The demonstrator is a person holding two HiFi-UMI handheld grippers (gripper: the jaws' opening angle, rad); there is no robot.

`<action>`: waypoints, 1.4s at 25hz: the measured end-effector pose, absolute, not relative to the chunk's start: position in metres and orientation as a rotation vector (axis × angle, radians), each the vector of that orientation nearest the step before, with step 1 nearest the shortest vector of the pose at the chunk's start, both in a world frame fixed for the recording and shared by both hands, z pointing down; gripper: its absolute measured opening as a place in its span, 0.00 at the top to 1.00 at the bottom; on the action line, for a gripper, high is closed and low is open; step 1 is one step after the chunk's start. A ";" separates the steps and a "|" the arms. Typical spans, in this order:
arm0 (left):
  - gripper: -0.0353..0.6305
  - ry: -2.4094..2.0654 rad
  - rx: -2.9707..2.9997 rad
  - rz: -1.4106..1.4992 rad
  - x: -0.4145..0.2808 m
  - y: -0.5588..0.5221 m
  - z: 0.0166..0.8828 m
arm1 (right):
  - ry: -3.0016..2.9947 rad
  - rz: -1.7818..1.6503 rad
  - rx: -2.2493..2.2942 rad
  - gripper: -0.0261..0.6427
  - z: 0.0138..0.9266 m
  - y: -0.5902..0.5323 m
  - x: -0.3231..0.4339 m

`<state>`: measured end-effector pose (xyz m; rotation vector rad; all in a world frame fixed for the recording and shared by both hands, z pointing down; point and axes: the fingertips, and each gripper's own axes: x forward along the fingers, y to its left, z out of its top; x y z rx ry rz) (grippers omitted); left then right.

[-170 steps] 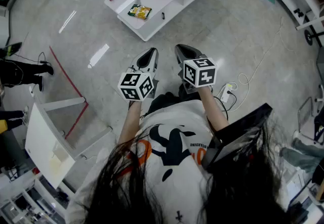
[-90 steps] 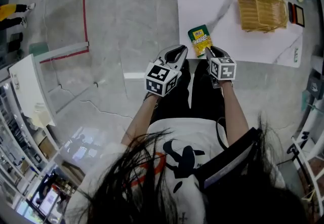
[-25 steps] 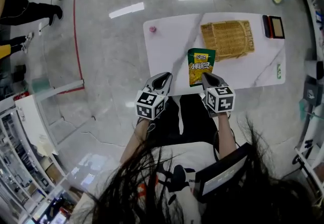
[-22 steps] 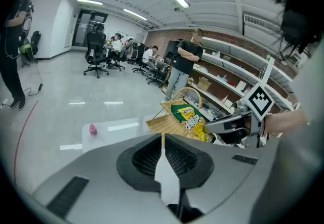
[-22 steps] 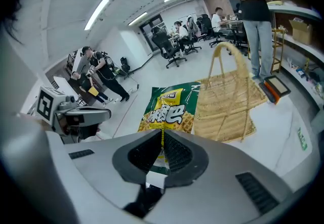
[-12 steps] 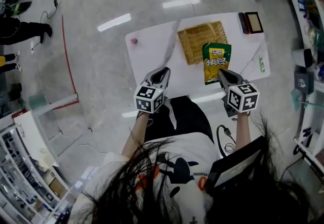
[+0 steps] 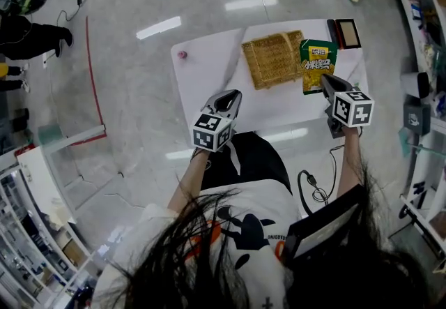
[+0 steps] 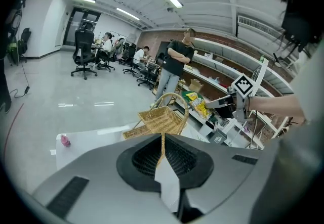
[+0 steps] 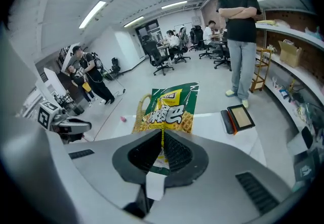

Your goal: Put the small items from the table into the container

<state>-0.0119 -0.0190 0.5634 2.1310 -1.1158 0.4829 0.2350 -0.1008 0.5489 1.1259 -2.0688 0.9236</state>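
Note:
My right gripper is shut on the lower edge of a green and yellow snack bag, which hangs over the white table just right of the wicker basket. In the right gripper view the snack bag stands up from the closed jaws, with the basket behind it. My left gripper is at the table's near edge, shut with nothing in it. Through its jaws the left gripper view shows the basket. A small pink item lies at the table's far left corner.
A black tablet-like device lies at the table's far right corner. A person stands just beyond the table with arms folded. A cable lies on the floor by my right side. Shelves run along the right.
My right gripper has carried the snack bag from in front of the basket to its right side, farther over the table. The left gripper has shifted a little along the table's near edge.

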 end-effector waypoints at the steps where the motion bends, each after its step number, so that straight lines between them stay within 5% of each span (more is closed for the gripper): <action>1: 0.93 -1.110 2.134 0.484 -0.009 -0.019 0.562 | -2.056 0.910 1.119 0.92 0.554 -0.109 0.238; 27: 0.93 -1.144 2.113 0.516 -0.039 -0.008 0.558 | -1.856 0.842 0.631 0.91 0.659 -0.164 0.193; 35: 0.93 -1.147 2.103 0.522 -0.038 -0.007 0.556 | -1.912 0.920 0.733 0.70 0.656 -0.169 0.195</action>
